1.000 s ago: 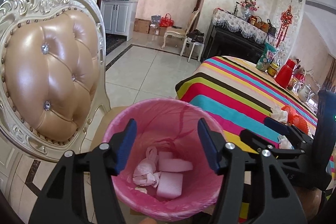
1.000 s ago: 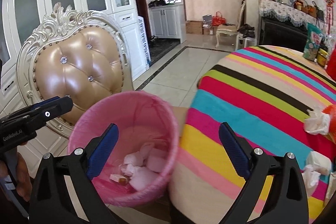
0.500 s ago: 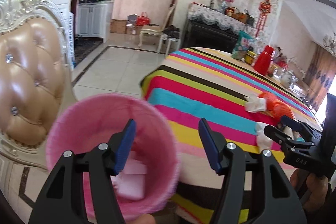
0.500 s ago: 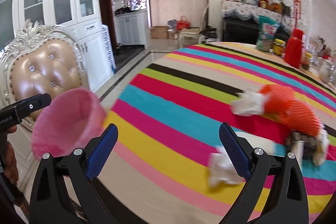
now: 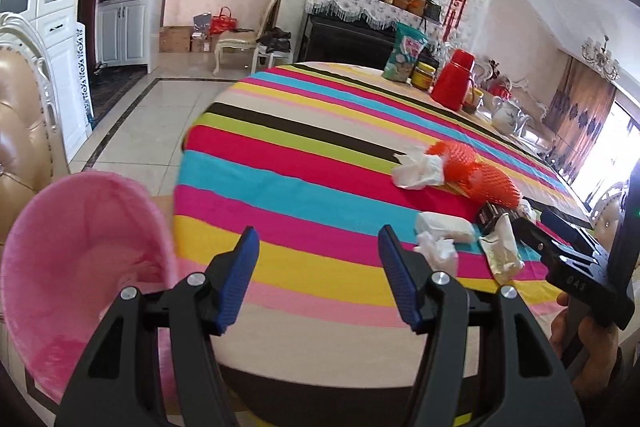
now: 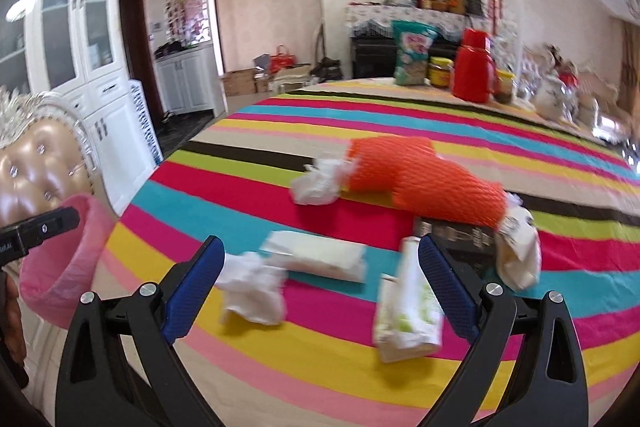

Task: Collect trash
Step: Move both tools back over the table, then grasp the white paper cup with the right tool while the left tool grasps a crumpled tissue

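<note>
On the striped surface (image 6: pixel 280 367) the trash lies in a loose group: a crumpled tissue (image 6: pixel 252 287) just beside a flat white packet (image 6: pixel 316 259), a green-and-white wrapper (image 6: pixel 404 319) to their right, and an orange net sleeve (image 6: pixel 424 183) behind them with another tissue (image 6: pixel 320 183) at its left end. The right tongs (image 6: pixel 320 291) hang over this group with their blue pads wide apart and nothing gripped. The left tongs (image 5: pixel 318 275) stand partly open and empty above the surface's near edge, well left of the trash. A pink bin (image 5: pixel 72 267) stands beside the surface at the left, next to a padded chair (image 6: pixel 36 163). At the far end stand a red flask (image 6: pixel 476 67) and a snack bag (image 6: pixel 412 51).
</note>
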Available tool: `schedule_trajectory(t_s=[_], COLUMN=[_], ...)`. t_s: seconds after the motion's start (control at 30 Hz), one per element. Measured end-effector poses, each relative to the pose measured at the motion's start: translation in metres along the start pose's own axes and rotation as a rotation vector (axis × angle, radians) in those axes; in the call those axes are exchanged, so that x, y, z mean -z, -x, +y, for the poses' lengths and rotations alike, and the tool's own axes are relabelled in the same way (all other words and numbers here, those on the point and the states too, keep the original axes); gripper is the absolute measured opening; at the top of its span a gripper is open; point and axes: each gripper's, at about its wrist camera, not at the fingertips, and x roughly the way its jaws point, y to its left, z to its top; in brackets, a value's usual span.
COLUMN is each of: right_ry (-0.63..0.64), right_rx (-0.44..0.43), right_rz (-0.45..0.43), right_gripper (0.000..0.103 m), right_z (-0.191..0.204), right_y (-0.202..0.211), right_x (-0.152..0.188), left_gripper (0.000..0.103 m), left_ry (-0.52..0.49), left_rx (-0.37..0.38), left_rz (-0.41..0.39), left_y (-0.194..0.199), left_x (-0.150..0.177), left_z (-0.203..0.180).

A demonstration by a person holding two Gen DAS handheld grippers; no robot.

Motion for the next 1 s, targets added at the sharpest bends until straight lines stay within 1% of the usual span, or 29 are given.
schedule_trajectory(t_s=[0.1, 0.13, 0.2, 0.3, 0.4, 0.53, 0.67, 0.77, 0.83, 0.9, 0.93, 1.0], right_ry=[-0.044, -0.072, -0.099, -0.111, -0.149, -0.148, -0.141, -0.14, -0.141, -0.137, -0.135, -0.131], right_rx=[0.027, 0.04, 0.043, 0.089, 0.085, 0.099, 0.082, 0.083, 0.085, 0.091, 0.094, 0.097], right_rz=[0.015, 0.035, 0.042, 0.076, 0.115, 0.162, 0.192, 0.218, 0.236, 0.248, 0.256, 0.267], right_gripper=[0.092, 0.092, 0.092, 0.093, 0.093, 0.093, 0.093, 0.093, 0.093, 0.093, 0.093, 0.089], right_z=[-0.024, -0.036, -0.046, -0.062, -0.074, -0.073, -0.07, -0.07, -0.071, -0.071, -0.07, -0.069], right_y=[-0.005, -0.007, -0.007, -0.012, -0.017, -0.025, -0.032, -0.039, -0.042, -0.045, -0.047, -0.049], right_x=[0.003, 0.003, 0.004, 0.006, 0.009, 0.014, 0.018, 0.02, 0.022, 0.023, 0.024, 0.026], left_gripper=[0.061, 0.062, 0.062, 0.062, 0.062, 0.062, 0.061, 0.059, 0.051, 0.047, 0.042, 0.034], left_ry=[-0.004, -0.006, -0.025, -0.054, -0.079, -0.089, -0.07, -0.062, -0.068, -0.073, -0.077, -0.086], left_rx=[0.017, 0.024, 0.048, 0.076, 0.113, 0.145, 0.15, 0.152, 0.155, 0.16, 0.163, 0.174], left_rz=[0.022, 0.029, 0.047, 0.08, 0.111, 0.172, 0.215, 0.239, 0.253, 0.267, 0.274, 0.287], left_y=[-0.016, -0.021, -0.034, -0.053, -0.07, -0.093, -0.112, -0.123, -0.128, -0.134, -0.136, -0.139], left_x=[0.001, 0.002, 0.004, 0.007, 0.01, 0.013, 0.015, 0.016, 0.018, 0.02, 0.021, 0.023], left_z=[-0.019, -0.024, -0.038, -0.06, -0.08, -0.099, -0.105, -0.105, -0.107, -0.109, -0.11, -0.112])
